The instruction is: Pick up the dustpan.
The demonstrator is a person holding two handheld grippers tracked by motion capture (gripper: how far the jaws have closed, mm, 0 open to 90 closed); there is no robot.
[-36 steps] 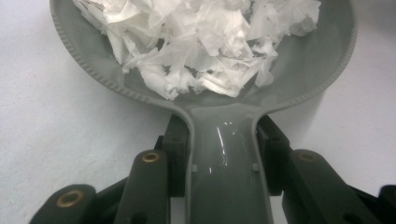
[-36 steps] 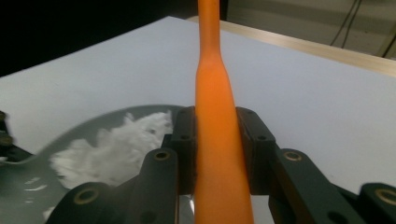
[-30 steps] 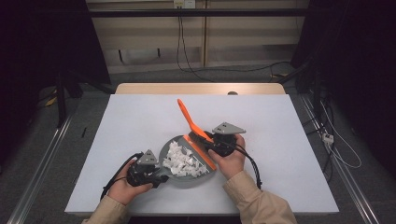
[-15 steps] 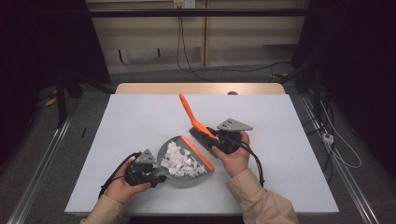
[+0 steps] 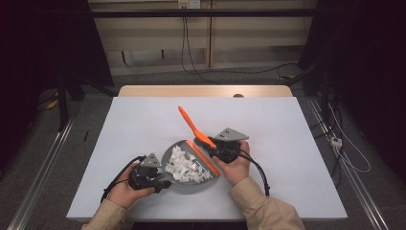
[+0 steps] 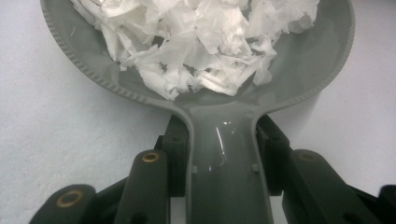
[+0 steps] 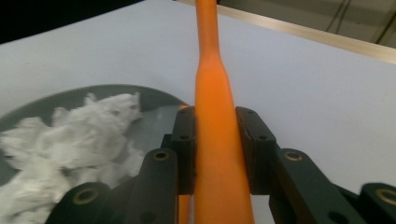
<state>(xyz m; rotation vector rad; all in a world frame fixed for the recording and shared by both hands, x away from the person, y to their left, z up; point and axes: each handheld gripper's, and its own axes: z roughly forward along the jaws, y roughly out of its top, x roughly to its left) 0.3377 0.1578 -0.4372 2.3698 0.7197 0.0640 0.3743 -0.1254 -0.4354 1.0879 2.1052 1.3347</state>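
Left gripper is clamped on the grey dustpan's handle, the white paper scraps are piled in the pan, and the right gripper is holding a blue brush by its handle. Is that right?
Not quite: the brush is orange, not blue, as the right gripper view shows plainly. The rest stands: the left gripper is clamped on the grey dustpan handle, the white paper scraps lie in the pan, and the right gripper holds the brush by its handle.

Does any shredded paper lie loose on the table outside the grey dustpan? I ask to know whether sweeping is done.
No: in the high view the white shreds all sit inside the dustpan, with none on the table.
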